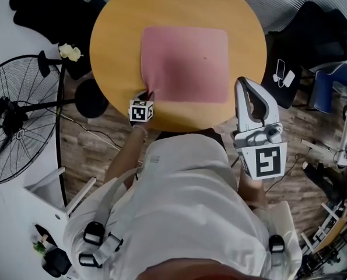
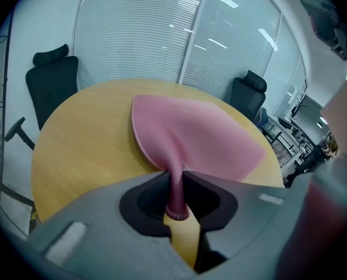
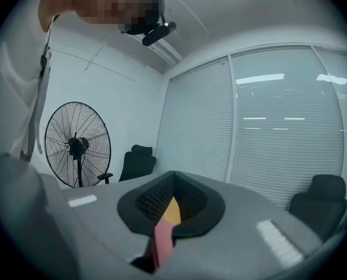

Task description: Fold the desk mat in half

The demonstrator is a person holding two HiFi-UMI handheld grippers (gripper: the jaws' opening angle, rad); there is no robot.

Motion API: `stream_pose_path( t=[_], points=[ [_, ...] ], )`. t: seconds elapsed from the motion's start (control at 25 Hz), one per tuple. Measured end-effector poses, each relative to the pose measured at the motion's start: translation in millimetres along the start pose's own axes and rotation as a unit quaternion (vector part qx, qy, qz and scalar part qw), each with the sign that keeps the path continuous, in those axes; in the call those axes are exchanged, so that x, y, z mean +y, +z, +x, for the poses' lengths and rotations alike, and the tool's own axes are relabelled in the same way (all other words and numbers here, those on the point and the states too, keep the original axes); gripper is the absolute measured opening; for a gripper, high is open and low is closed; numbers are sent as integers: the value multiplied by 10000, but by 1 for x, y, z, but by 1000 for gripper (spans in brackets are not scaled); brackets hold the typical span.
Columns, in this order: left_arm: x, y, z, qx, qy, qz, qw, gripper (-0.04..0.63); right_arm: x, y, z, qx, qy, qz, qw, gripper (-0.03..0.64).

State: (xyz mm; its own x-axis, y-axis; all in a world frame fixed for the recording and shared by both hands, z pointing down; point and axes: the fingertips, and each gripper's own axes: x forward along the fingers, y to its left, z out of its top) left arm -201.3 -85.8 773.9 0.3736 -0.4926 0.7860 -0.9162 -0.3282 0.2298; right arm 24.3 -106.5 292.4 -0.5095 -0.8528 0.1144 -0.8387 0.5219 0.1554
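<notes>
Left hand-held gripper [image 1: 149, 94], lower centre-left, forearm reaching forward, tilted down. I read its jaws pinched on the near-left corner of the pink desk mat [image 1: 185, 63], which lies mid-tabletop [image 1: 112, 34]. Right hand-held gripper [image 1: 246, 85], lower right, is held level with jaws together, empty.

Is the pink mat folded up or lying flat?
Spread flat, not folded. The pink desk mat lies open on the round table; only its near corner is pinched up in the left gripper.

Bright even light; fisheye warp, dark corners
</notes>
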Motion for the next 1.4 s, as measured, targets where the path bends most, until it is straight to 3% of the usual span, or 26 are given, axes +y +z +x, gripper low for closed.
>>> stream_pose_path(
  t=[1.4],
  points=[
    [-49,56,-13,-495,-396,613,9961,46,-5,2,-11,-50,-18,-42,10000,5]
  ],
)
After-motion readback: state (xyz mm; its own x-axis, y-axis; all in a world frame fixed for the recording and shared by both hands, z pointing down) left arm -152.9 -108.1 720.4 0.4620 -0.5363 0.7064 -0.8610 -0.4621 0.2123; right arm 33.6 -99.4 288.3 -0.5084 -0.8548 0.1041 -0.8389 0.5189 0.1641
